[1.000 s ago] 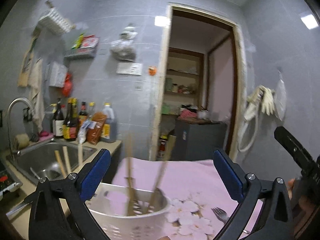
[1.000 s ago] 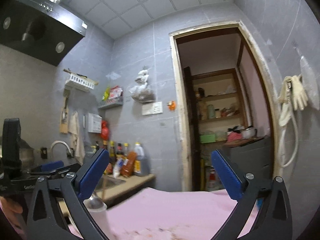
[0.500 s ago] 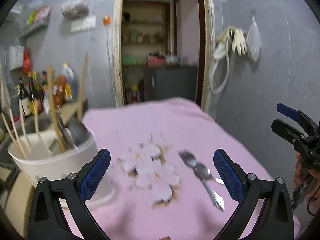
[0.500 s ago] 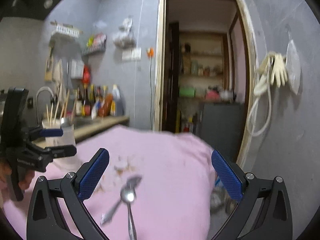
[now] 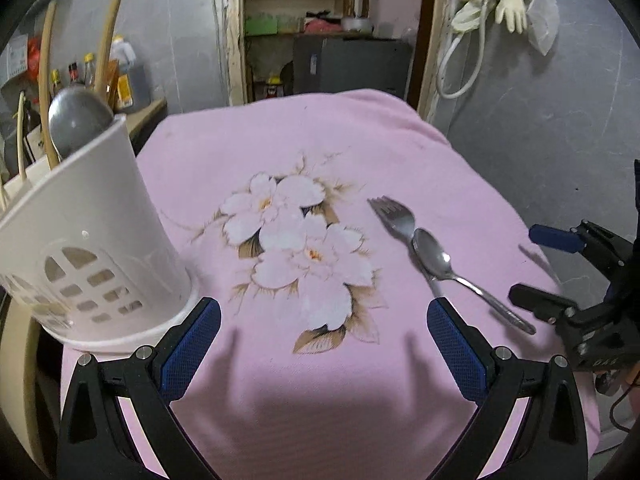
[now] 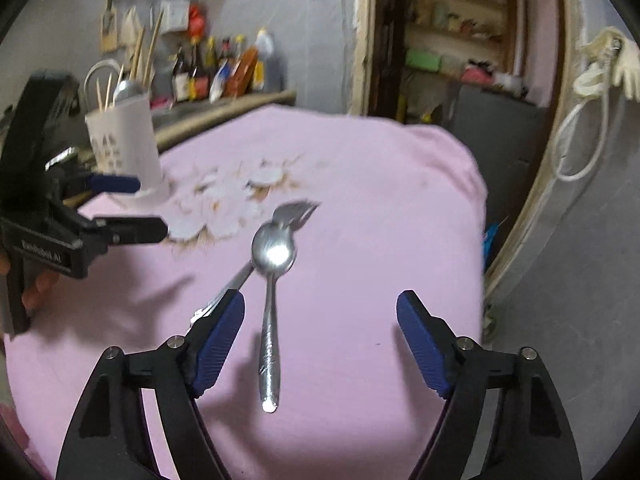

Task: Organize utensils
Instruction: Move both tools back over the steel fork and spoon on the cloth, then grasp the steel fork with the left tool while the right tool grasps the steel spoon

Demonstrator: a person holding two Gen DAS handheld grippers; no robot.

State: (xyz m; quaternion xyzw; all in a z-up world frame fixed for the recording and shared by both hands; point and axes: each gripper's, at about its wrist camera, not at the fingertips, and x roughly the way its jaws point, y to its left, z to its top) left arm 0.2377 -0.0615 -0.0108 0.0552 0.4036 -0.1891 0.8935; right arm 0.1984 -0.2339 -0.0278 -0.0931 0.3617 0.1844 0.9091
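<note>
A metal spoon (image 6: 272, 276) lies crossed over a metal fork (image 6: 294, 210) on the pink flowered cloth (image 6: 360, 168). My right gripper (image 6: 320, 344) is open, low over the spoon's handle, which lies between its fingers. The spoon (image 5: 434, 260) and fork (image 5: 390, 214) also show right of centre in the left wrist view. My left gripper (image 5: 324, 344) is open and empty above the cloth's near side. A white utensil holder (image 5: 80, 248) with chopsticks and a ladle stands at its left; it also shows in the right wrist view (image 6: 124, 144).
The cloth-covered table (image 5: 400, 120) ends near a doorway behind and a grey wall at right. A counter with several bottles (image 6: 216, 68) and a sink lies beyond the holder. Gloves and a hose (image 5: 480, 20) hang on the right wall.
Both grippers have tilted down and come closer to the table. The right gripper has closed in on the spoon and fork. The left gripper has swung right, past the utensil holder.
</note>
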